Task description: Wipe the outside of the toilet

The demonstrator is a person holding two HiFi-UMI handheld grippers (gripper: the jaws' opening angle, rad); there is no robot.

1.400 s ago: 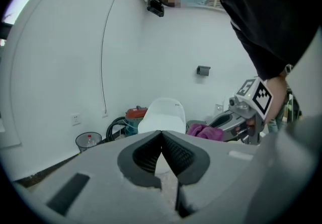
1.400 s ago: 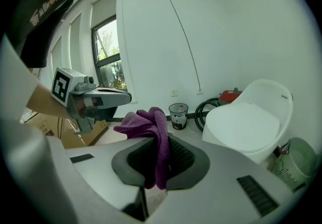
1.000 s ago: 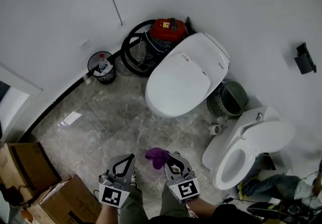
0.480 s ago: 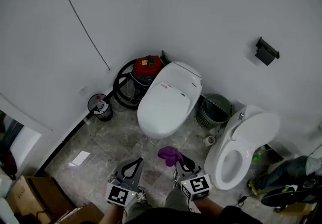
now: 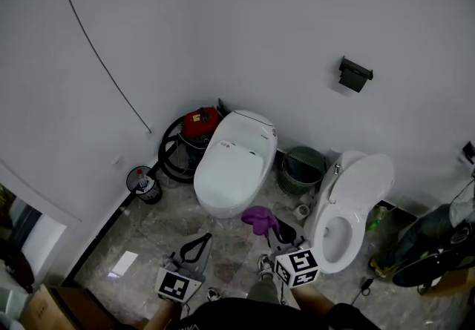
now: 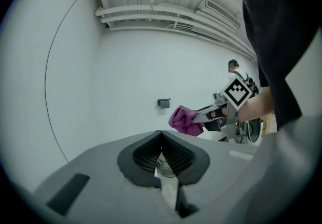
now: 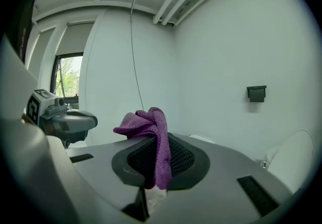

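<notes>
Over the last second the head view had pulled back, so both toilets sat smaller and higher in the frame. The right gripper (image 5: 273, 231) had shifted right, toward the gap between them.

1. Right gripper: jaws clamped on the crumpled purple microfibre cloth (image 5: 257, 217), which stood up above the tips.
2. Left gripper (image 5: 194, 245): jaws together, nothing between them.
3. White closed-lid toilet (image 5: 231, 162): stood on the grey marble-tiled floor (image 5: 141, 243) against its back-wall edge. Its long axis ran from the wall toward me, and its front rim lay just ahead and left of the cloth.
4. White open-lid toilet (image 5: 349, 202): stood to the right of the cloth, its bowl near the right gripper.

I judged the right gripper the nearer to either shell. I could not tell which toilet was meant, and wiping had not begun.
</notes>
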